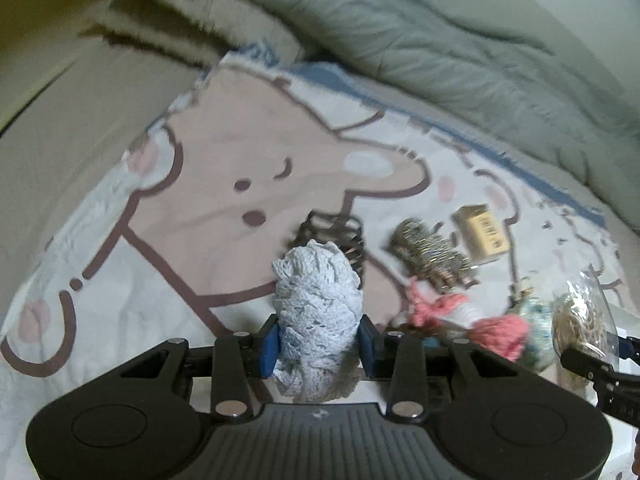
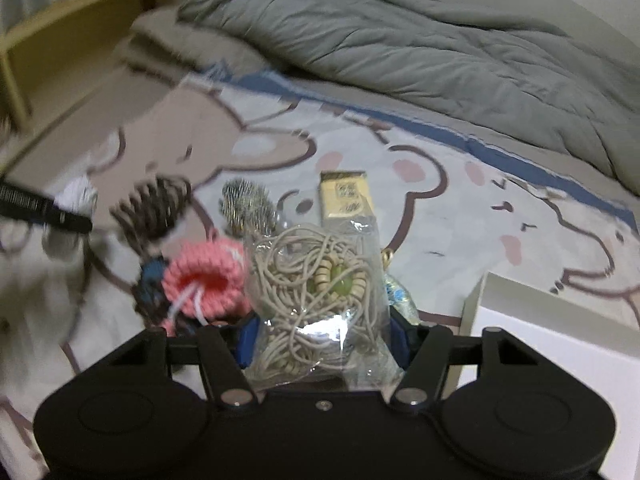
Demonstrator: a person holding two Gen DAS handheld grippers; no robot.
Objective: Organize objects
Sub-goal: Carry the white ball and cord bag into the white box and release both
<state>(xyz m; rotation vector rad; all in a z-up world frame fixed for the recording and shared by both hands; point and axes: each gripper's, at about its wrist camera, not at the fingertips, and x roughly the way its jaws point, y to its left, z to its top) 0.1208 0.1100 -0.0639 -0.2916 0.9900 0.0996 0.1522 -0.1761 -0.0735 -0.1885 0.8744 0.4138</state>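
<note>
Blue lace bundle (image 1: 316,312) clamped in left hand-held gripper (image 1: 318,344), cord bag (image 2: 316,292) in right (image 2: 322,332)

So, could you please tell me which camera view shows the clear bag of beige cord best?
The right wrist view: the clear bag of beige cord fills the centre there, held in the right gripper, with cord loops and beads visible. The left wrist view catches it only at the right edge, blurred.

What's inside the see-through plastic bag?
The clear plastic bag in the right gripper holds tangled beige cord with wooden beads and a green bead. Glare hides the bottom.
</note>
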